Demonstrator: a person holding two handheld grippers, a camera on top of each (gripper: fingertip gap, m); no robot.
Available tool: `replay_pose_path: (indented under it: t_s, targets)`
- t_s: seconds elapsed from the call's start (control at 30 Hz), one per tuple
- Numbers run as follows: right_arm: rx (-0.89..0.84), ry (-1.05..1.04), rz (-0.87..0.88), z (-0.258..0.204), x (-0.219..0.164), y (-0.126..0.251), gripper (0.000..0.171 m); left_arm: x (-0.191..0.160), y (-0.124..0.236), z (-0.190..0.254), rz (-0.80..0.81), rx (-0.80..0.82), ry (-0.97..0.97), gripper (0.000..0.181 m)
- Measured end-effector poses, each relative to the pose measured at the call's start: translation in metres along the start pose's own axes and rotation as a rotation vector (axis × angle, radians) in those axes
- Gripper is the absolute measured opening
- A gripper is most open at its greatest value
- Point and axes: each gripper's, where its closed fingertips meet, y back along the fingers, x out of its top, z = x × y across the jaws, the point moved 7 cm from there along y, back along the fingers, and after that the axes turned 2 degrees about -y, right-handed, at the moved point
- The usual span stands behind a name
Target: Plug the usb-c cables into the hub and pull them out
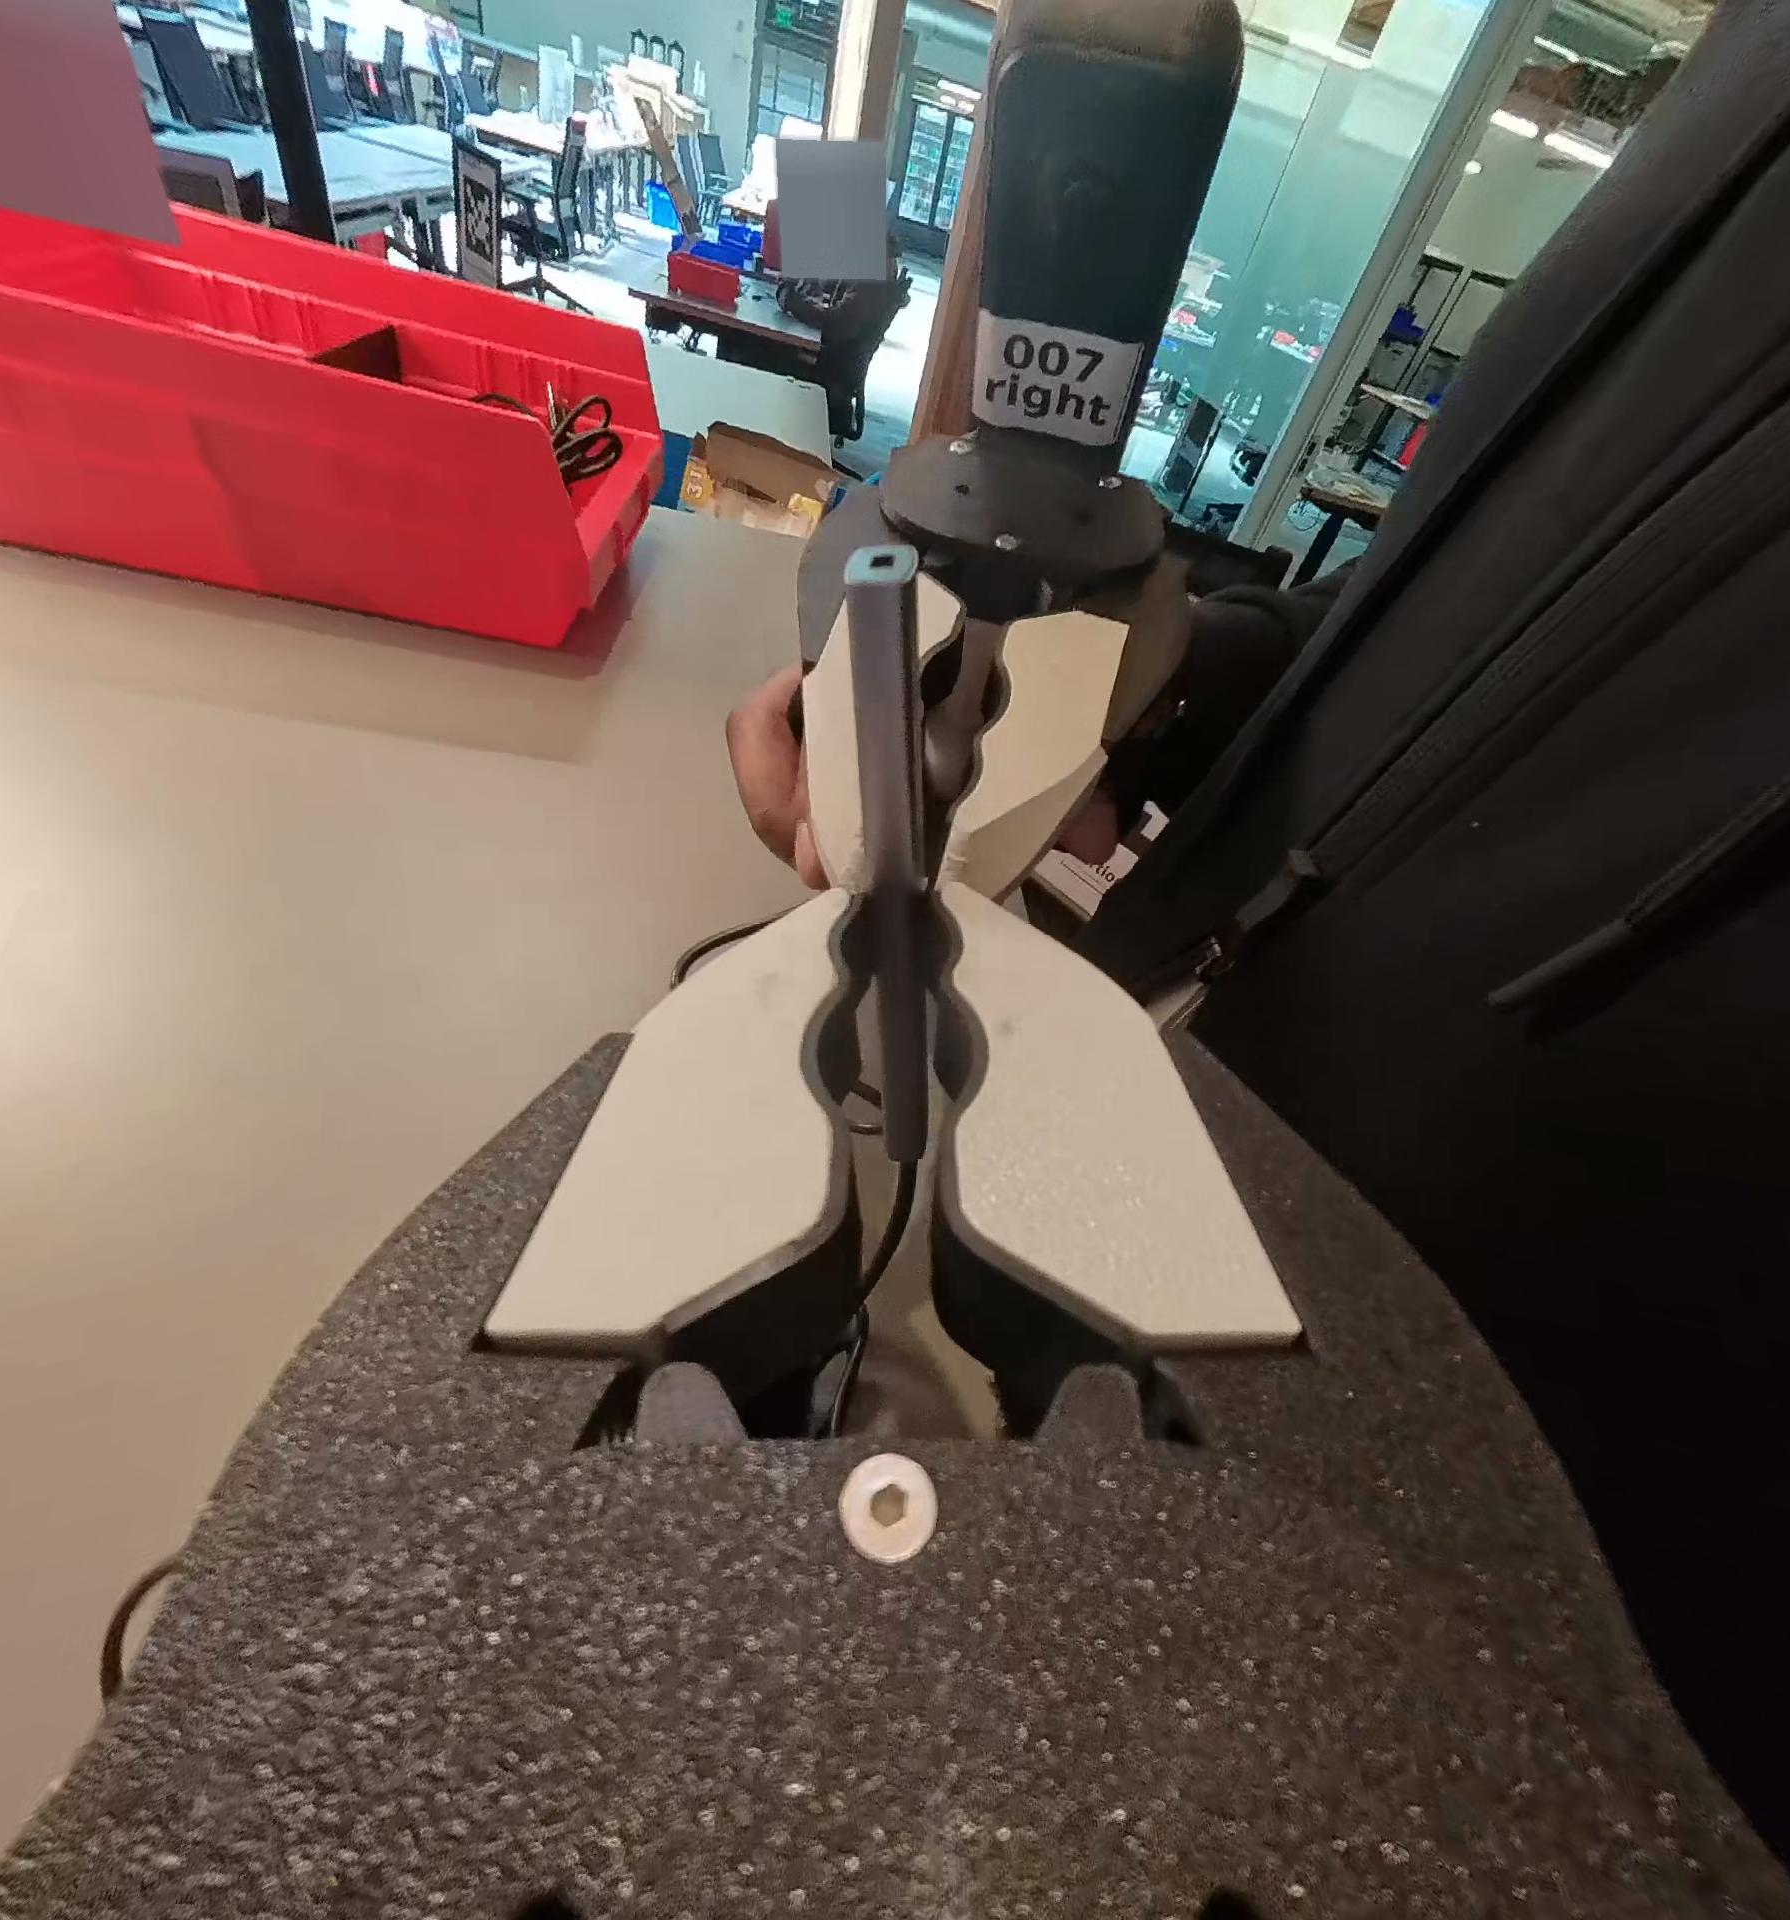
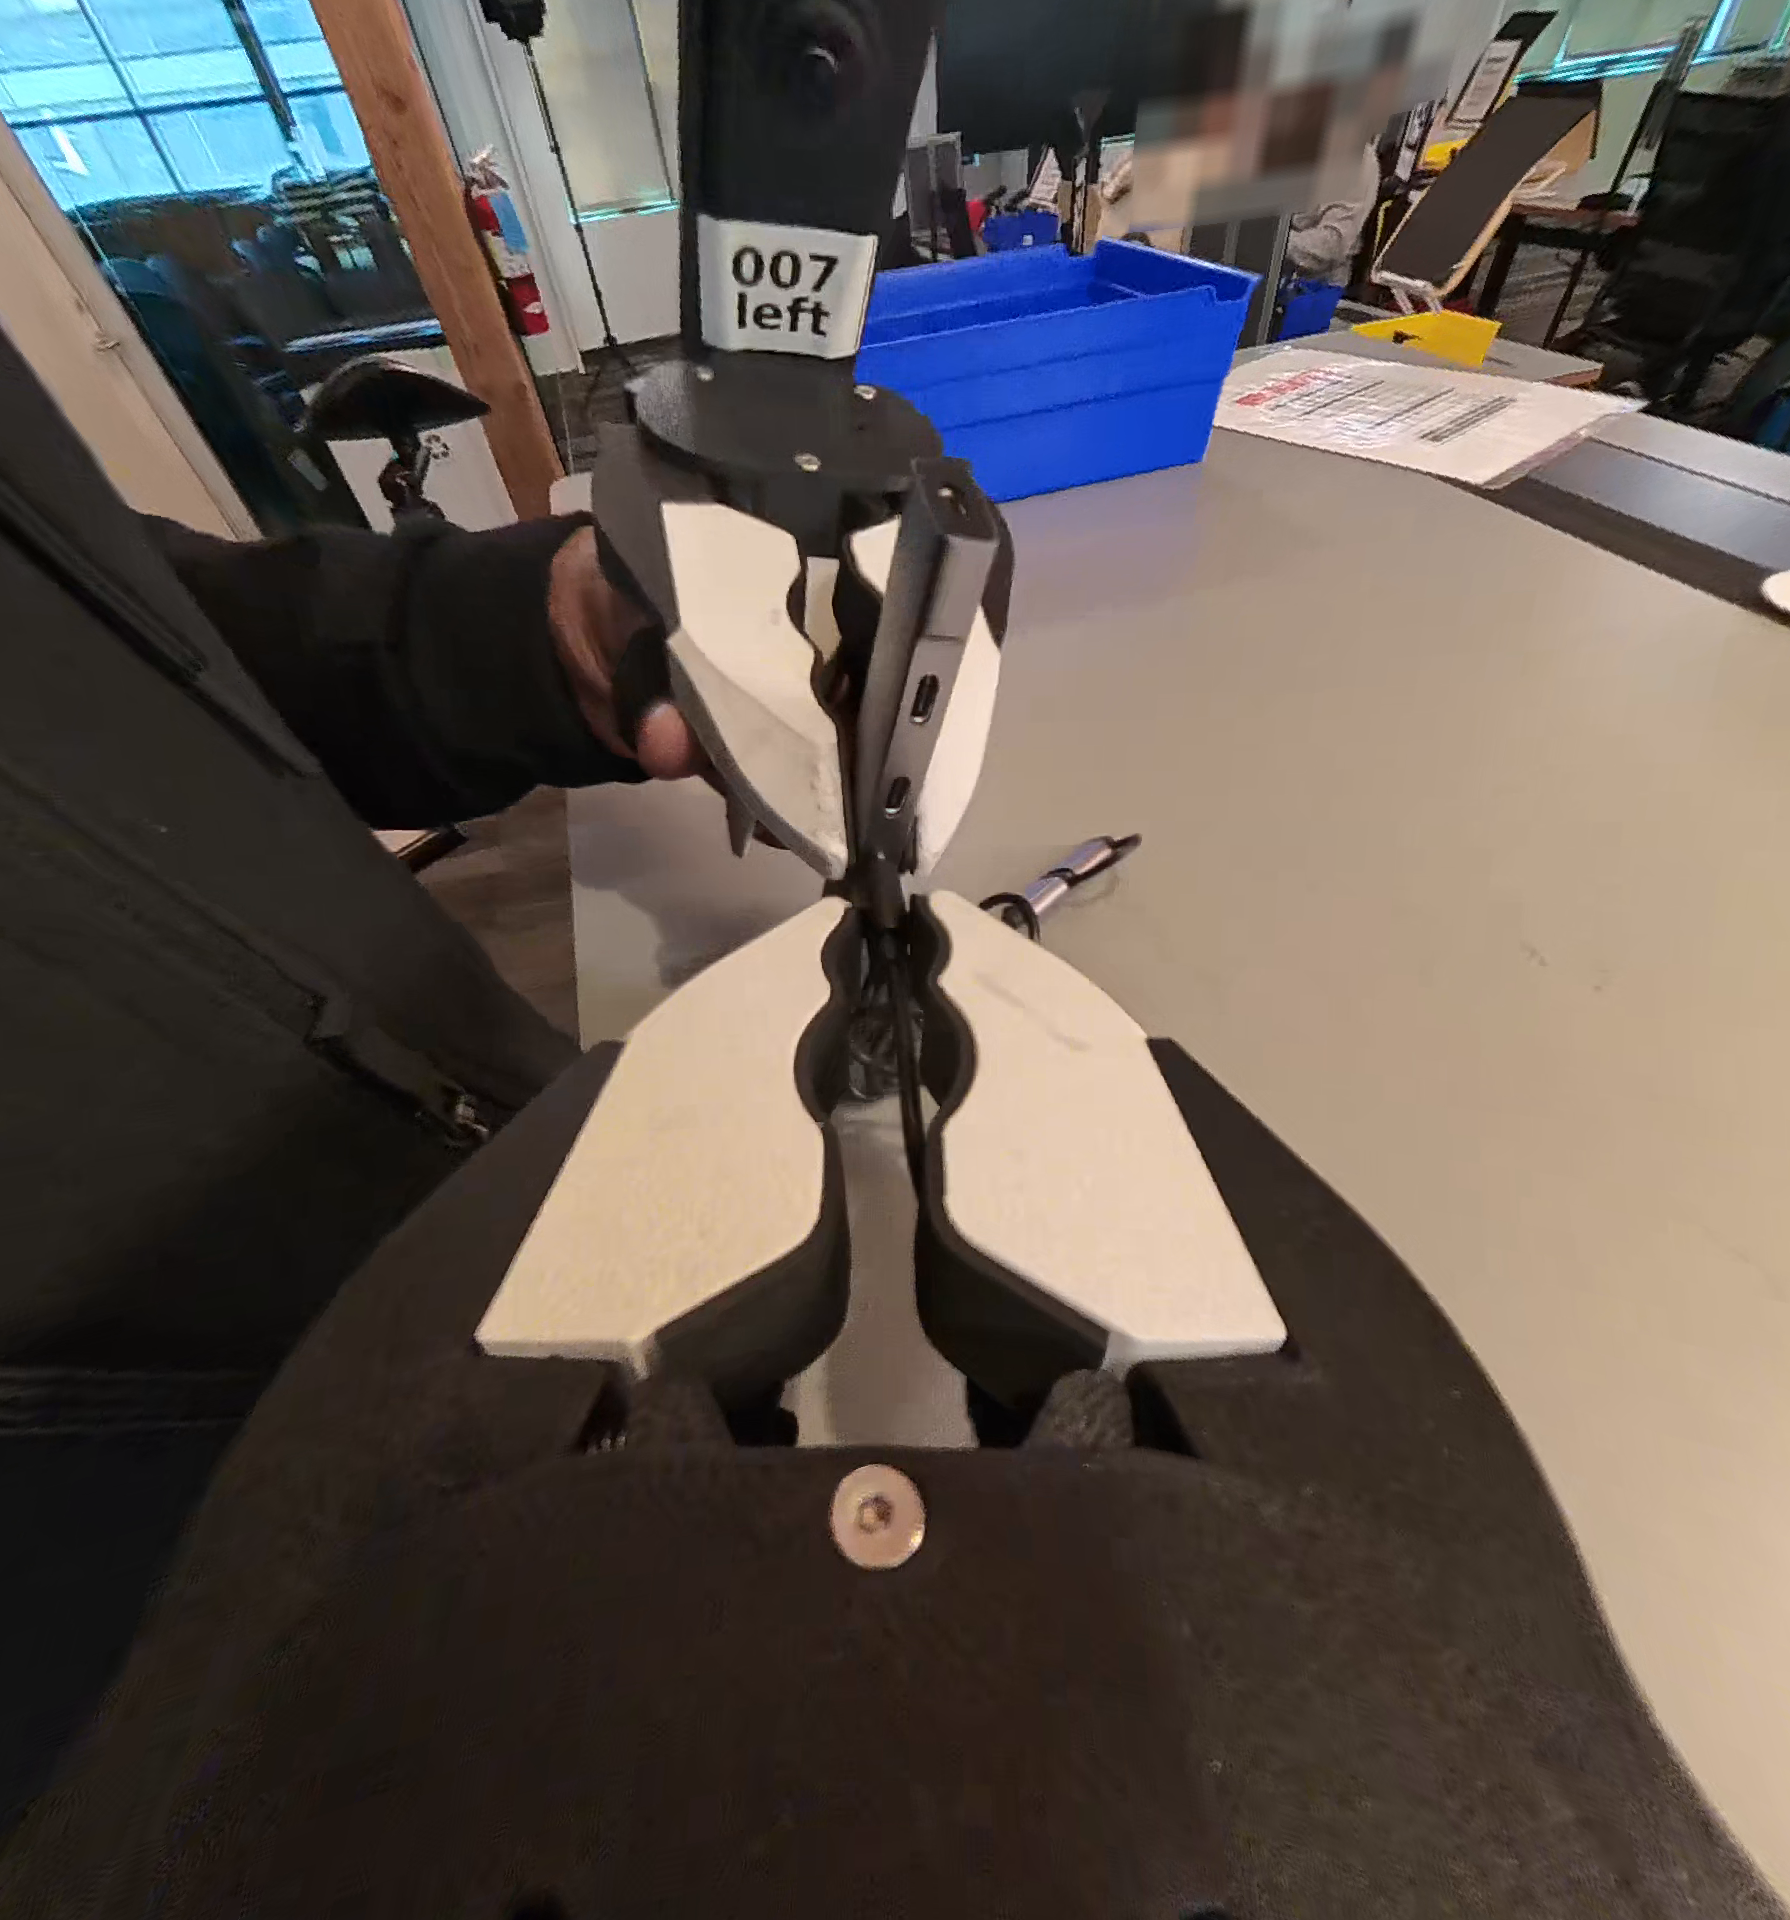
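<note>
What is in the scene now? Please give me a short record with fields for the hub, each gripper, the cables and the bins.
hub: grey hub, held roughly upright above the table; the two side ports in view are empty
left gripper: shut on the hub
right gripper: shut on a black cable just below the hub's lower end
loose cable: silver connector lying on the table
bins: red bin and blue bin, both away from the grippers

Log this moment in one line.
left gripper: jaws shut on USB-C hub | right gripper: jaws shut on black cable under hub | side ports: empty | silver plug: on table
</note>
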Motion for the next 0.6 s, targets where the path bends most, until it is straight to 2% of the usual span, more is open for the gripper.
replay_pose_path:
  t_s: [0.17,0.4,0.6]
  targets:
    - [0.026,-0.015,-0.002,-0.015,0.001,-0.017,0.009,-0.009,0.016,0.013,0.012,0.008,-0.135,0.01]
    - [0.068,0.078,-0.055,-0.038,0.005,-0.037,0.007,-0.022,0.038,0.032,0.052,0.014,-0.331,0.01]
    - [0.036,0.189,-0.07,-0.051,0.004,-0.047,0.007,-0.03,0.05,0.041,0.07,0.033,-0.486,0.01]
